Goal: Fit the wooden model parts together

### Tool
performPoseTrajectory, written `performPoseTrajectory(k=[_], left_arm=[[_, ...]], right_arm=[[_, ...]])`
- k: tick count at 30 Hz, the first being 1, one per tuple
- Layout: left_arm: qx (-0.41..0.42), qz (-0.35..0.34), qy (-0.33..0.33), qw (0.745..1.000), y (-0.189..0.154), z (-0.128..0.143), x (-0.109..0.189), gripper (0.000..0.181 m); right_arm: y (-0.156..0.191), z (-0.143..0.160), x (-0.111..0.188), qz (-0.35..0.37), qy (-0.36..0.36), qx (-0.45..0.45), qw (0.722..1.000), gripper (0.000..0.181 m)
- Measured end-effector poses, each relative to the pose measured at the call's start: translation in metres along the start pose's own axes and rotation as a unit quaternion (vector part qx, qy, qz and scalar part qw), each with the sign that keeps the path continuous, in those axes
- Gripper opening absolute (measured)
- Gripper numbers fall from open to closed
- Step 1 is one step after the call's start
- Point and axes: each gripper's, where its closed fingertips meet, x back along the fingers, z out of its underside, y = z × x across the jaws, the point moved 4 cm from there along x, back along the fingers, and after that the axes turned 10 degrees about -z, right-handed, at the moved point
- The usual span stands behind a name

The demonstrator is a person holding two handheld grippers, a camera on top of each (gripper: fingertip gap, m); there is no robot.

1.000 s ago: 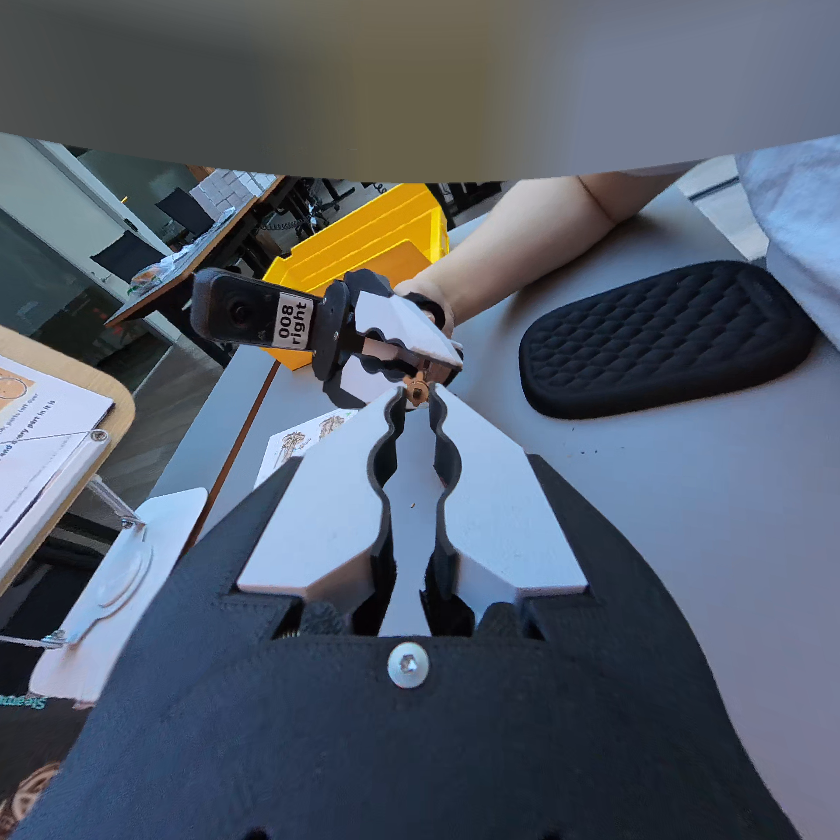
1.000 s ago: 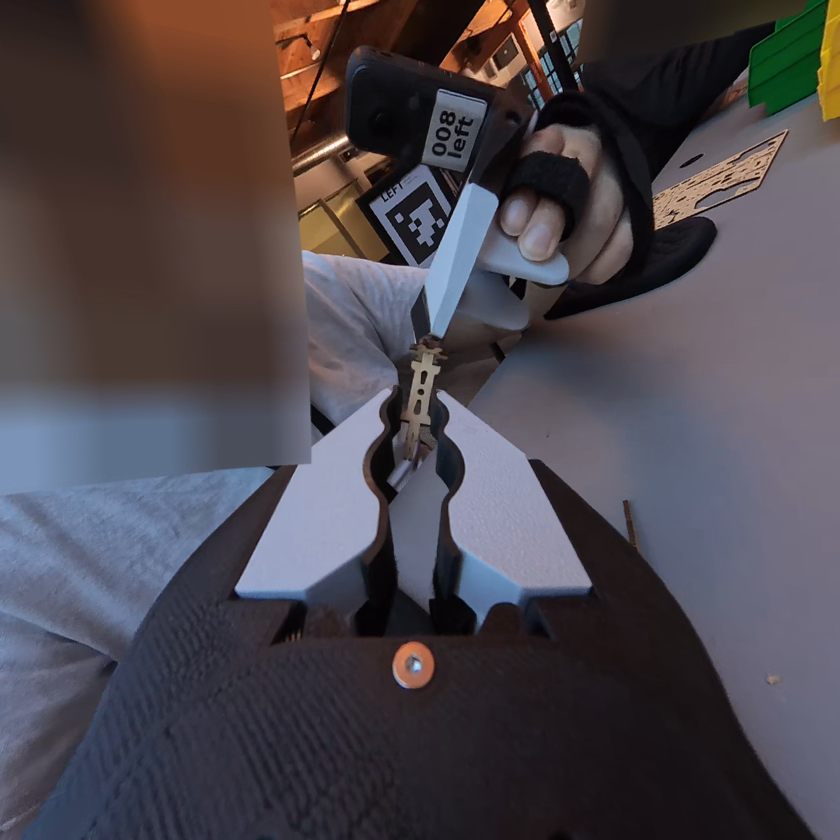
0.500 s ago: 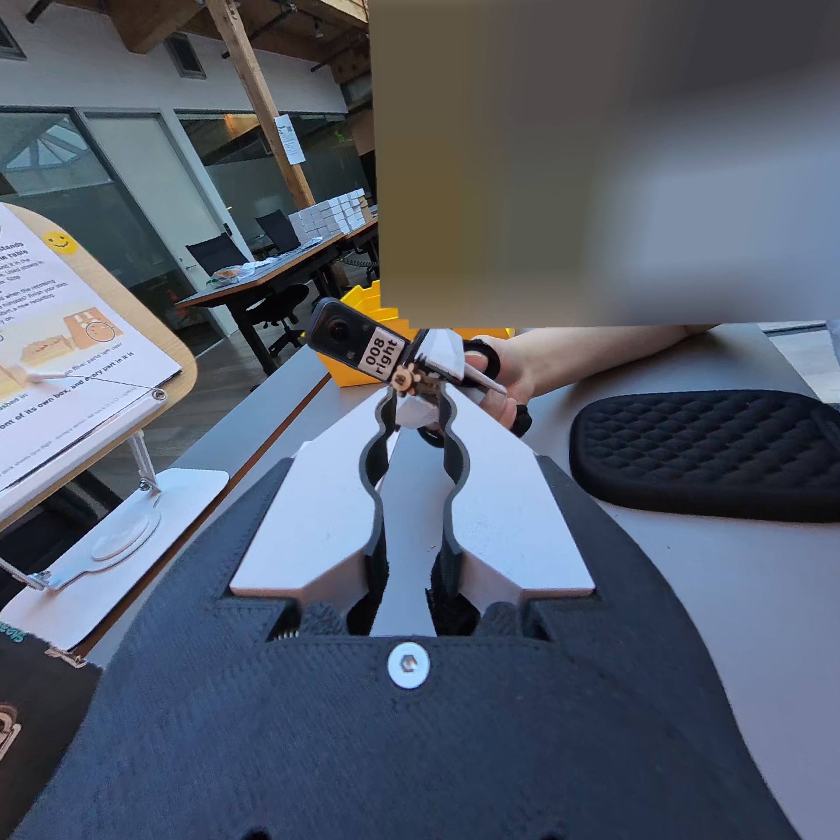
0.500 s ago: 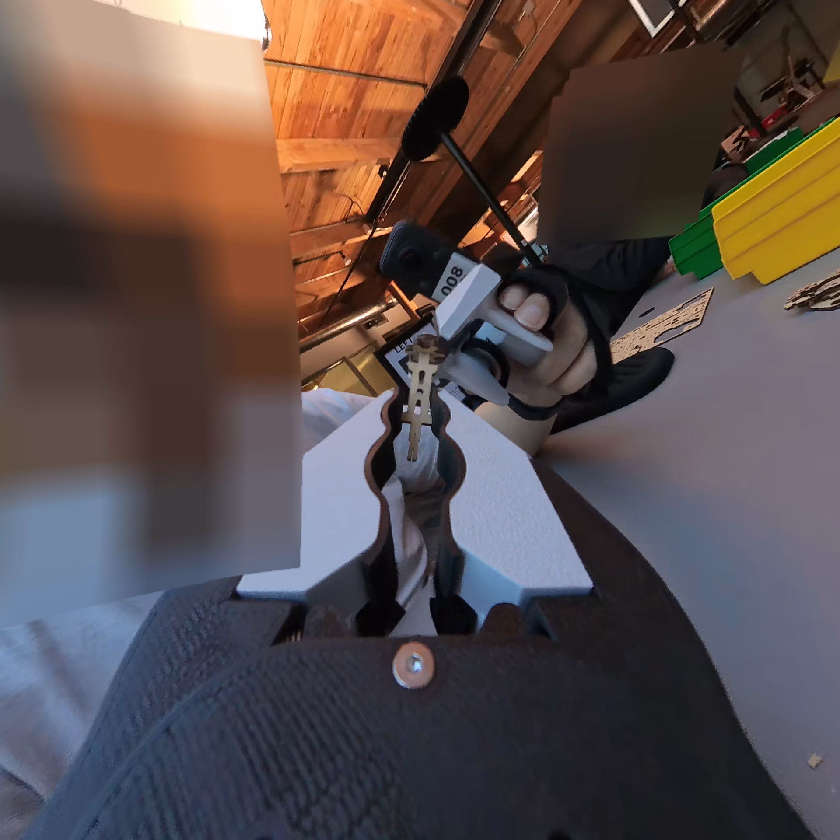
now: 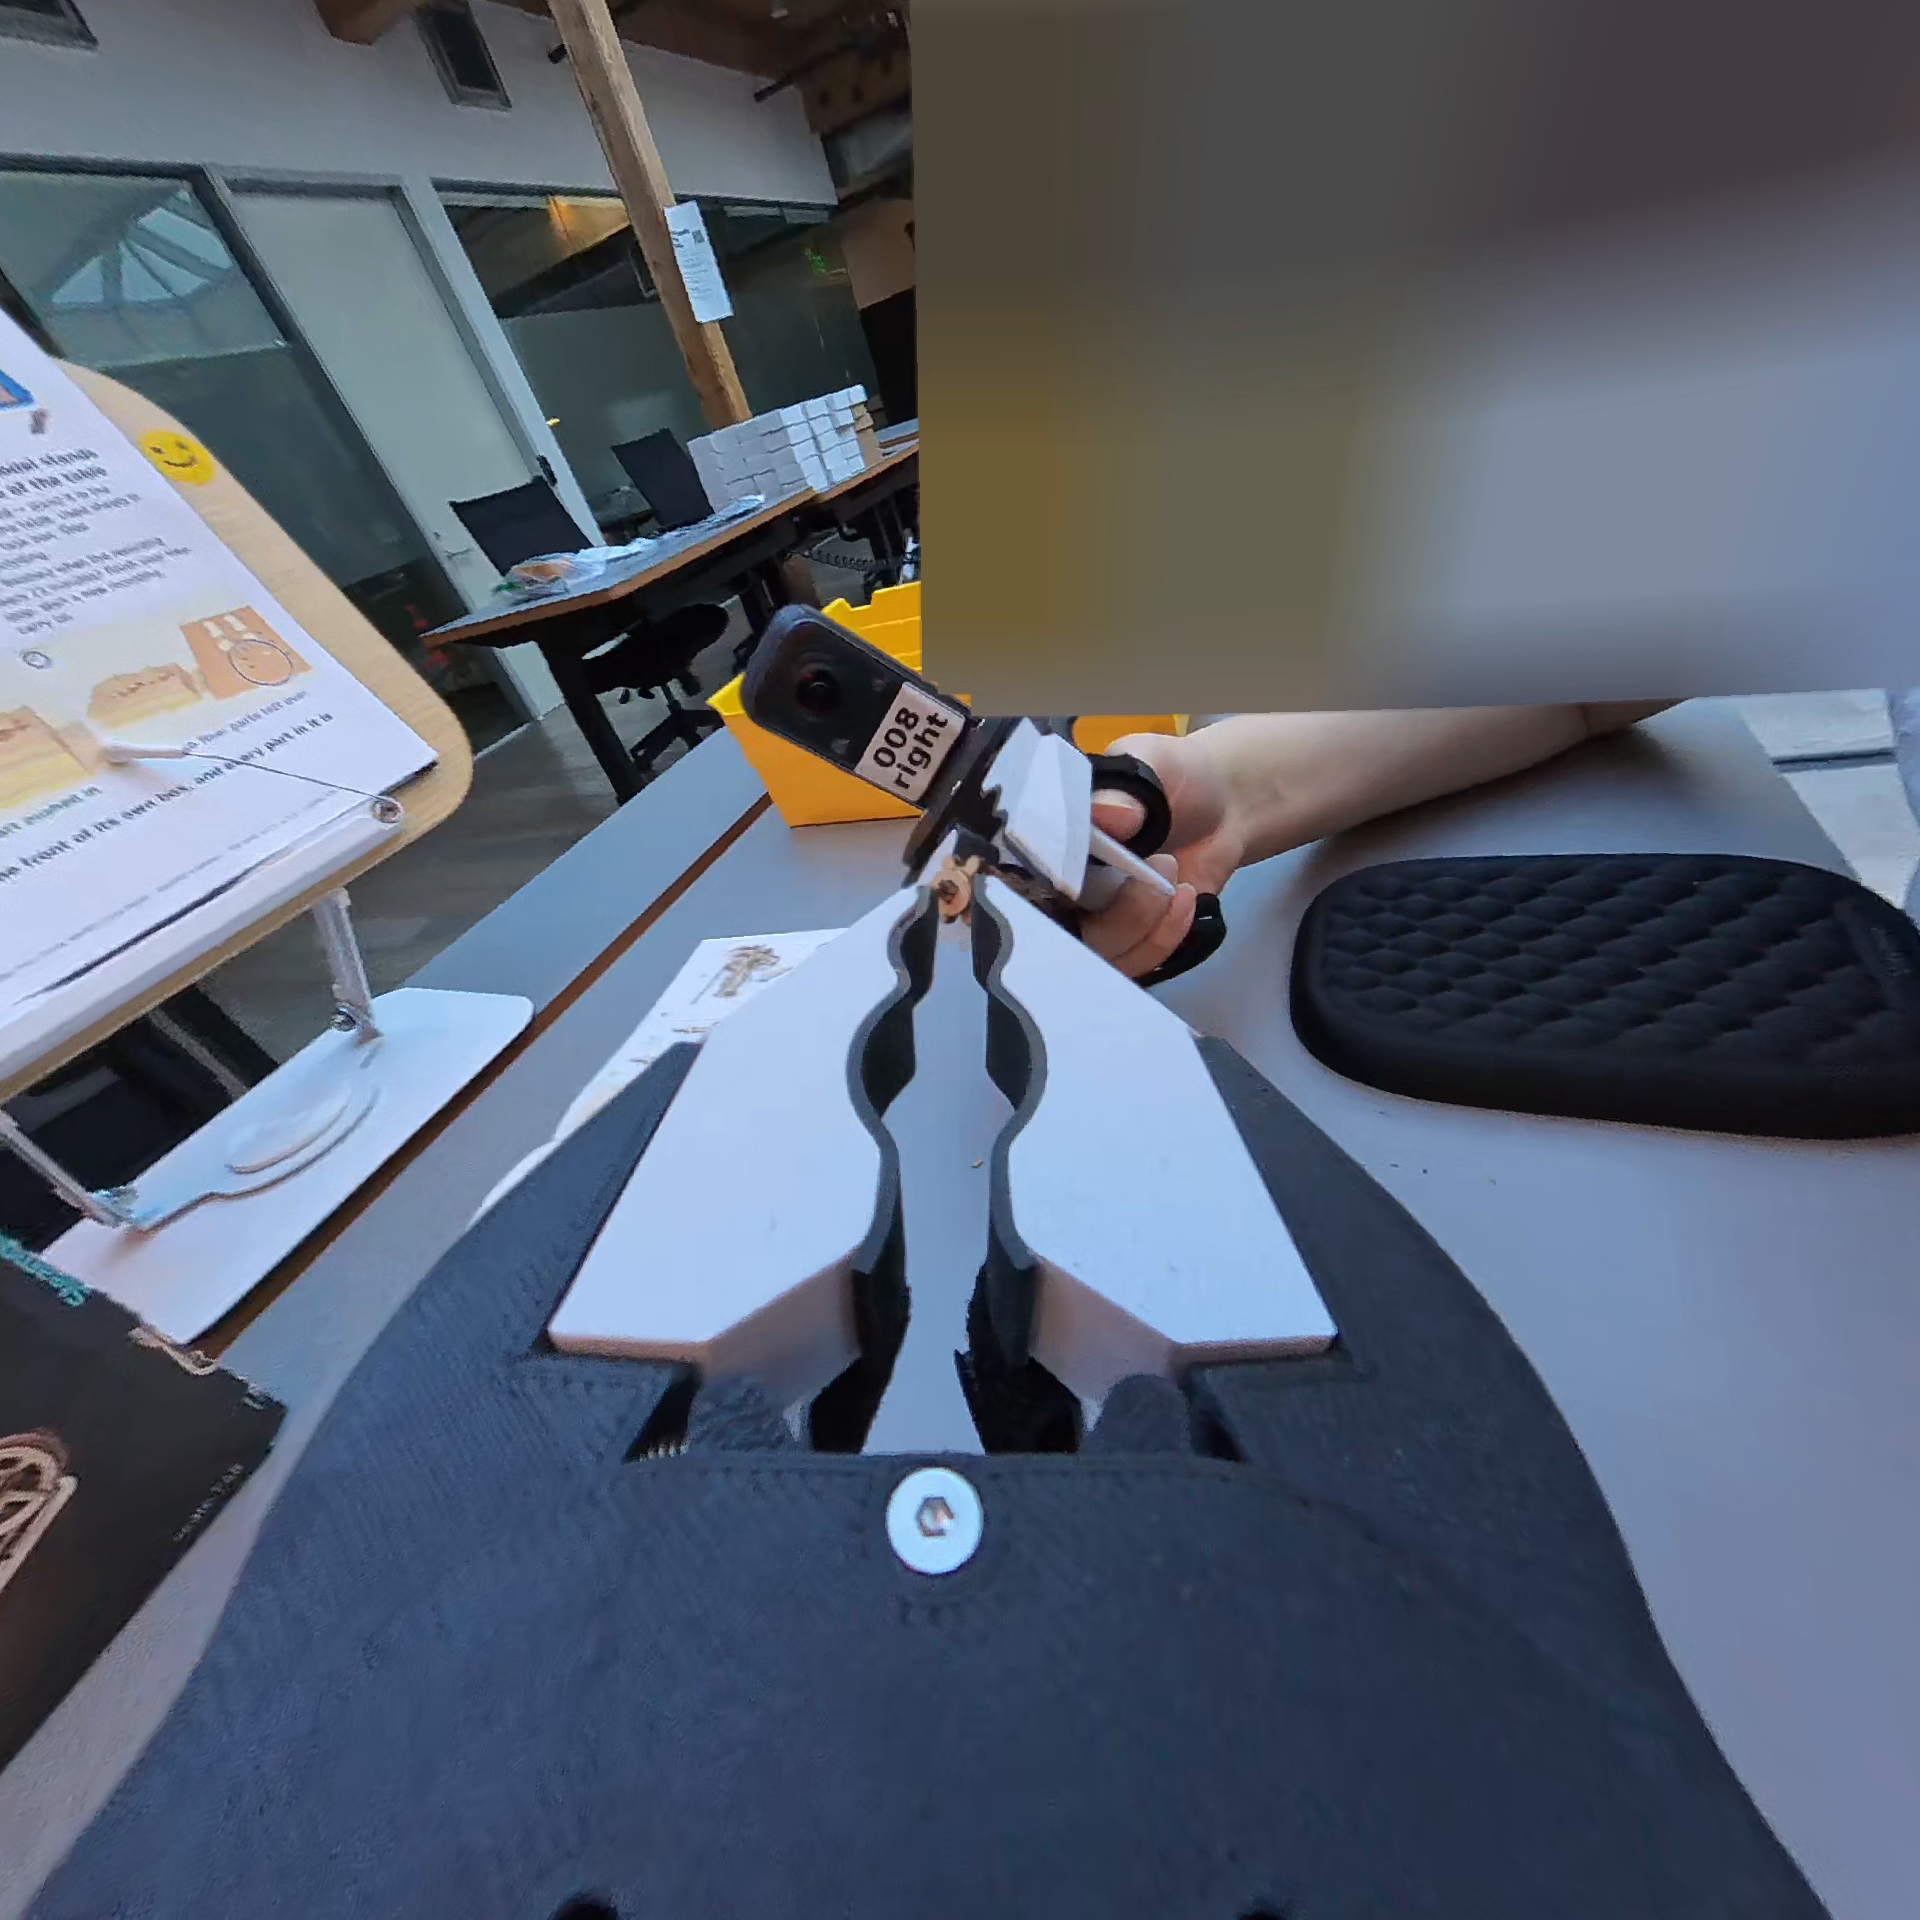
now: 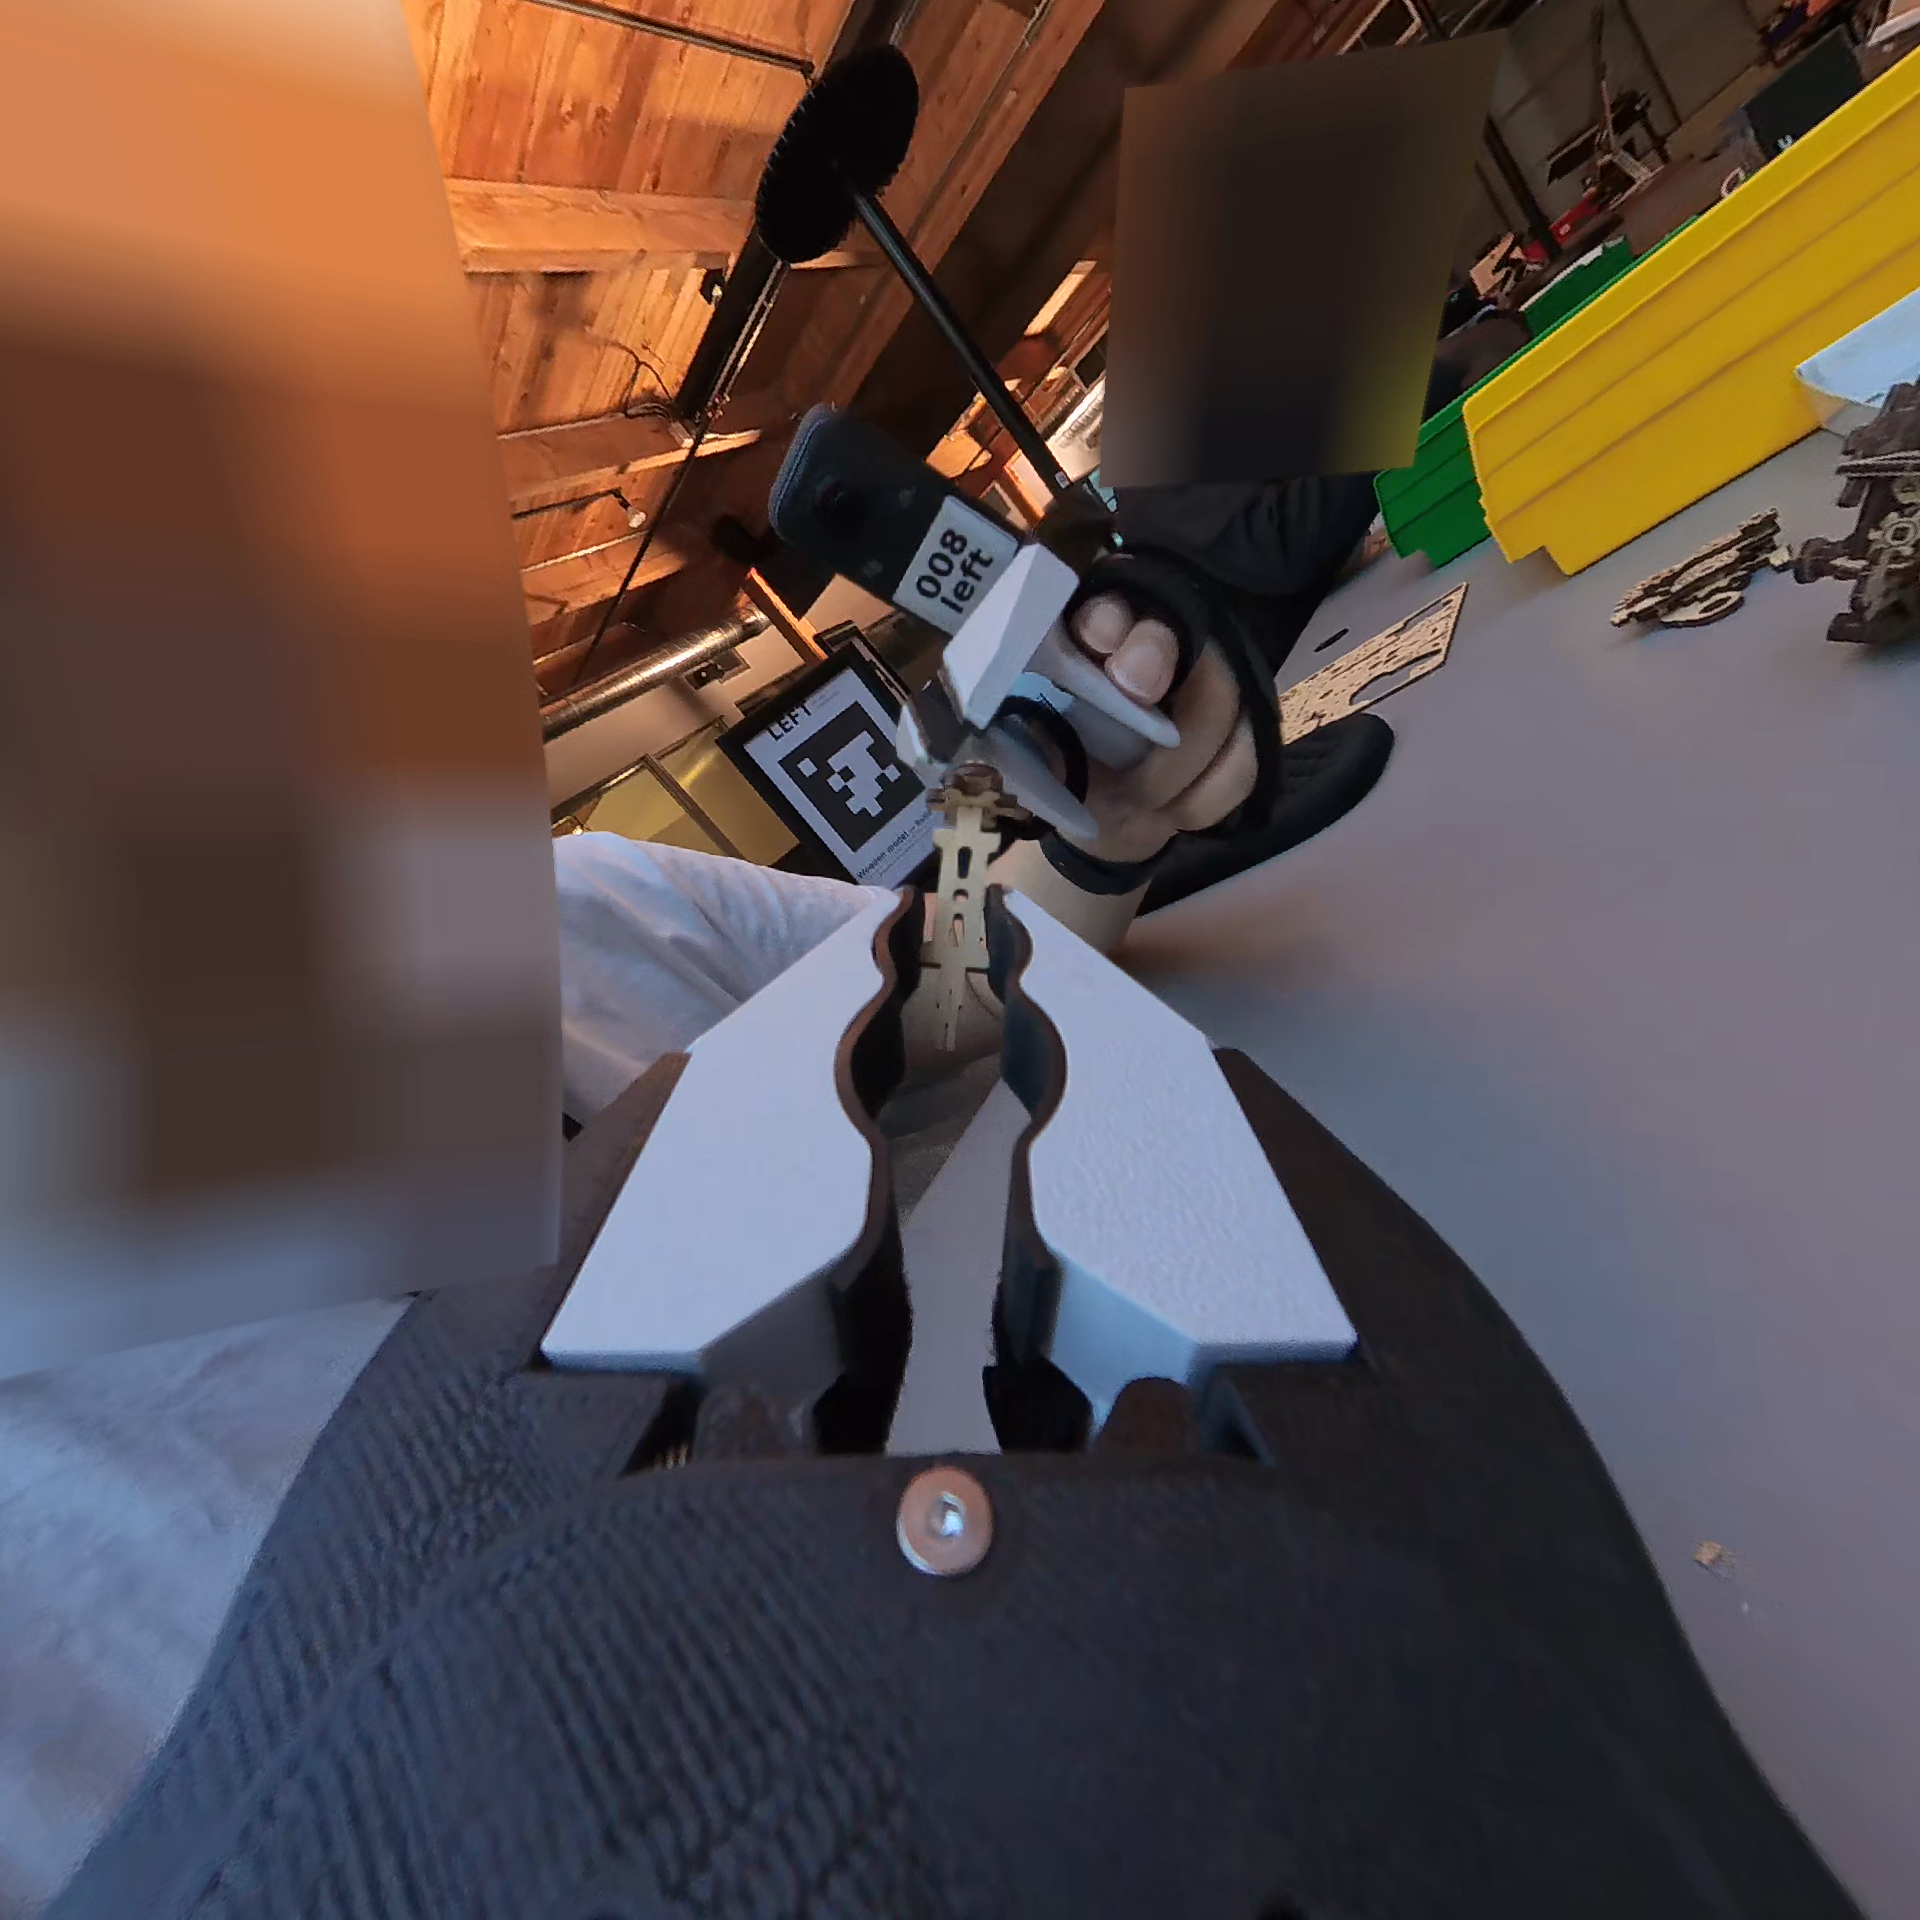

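Gripping flat slotted wooden strip between tips, right gripper nearly closed on it; strip upright, projecting beyond tips. Left gripper tips pinched narrow on small round wooden piece, held at very tip. Round piece meets top end of strip; both grippers raised above grey table, tip to tip. Beyond right gripper, to its right: yellow bin, assembled dark wooden model, cut-out wooden sheet. Right of left gripper: black quilted pad.
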Motion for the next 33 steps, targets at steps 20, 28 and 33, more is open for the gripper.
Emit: performPoseTrajectory(k=[20,28,33], left_arm=[[-0.033,0.077,0.057,0.995,-0.016,0.036,0.000,0.000],[-0.064,0.103,0.074,0.990,-0.026,0.047,0.001,0.000],[-0.076,0.128,0.095,0.984,-0.034,0.057,0.002,0.000]], right_arm=[[-0.011,0.026,0.003,0.013,0.108,-0.041,0.993,0.009],[-0.016,0.040,0.004,0.006,0.136,-0.104,0.985,0.010],[-0.021,0.041,0.009,0.007,0.121,-0.148,0.982,0.009]])
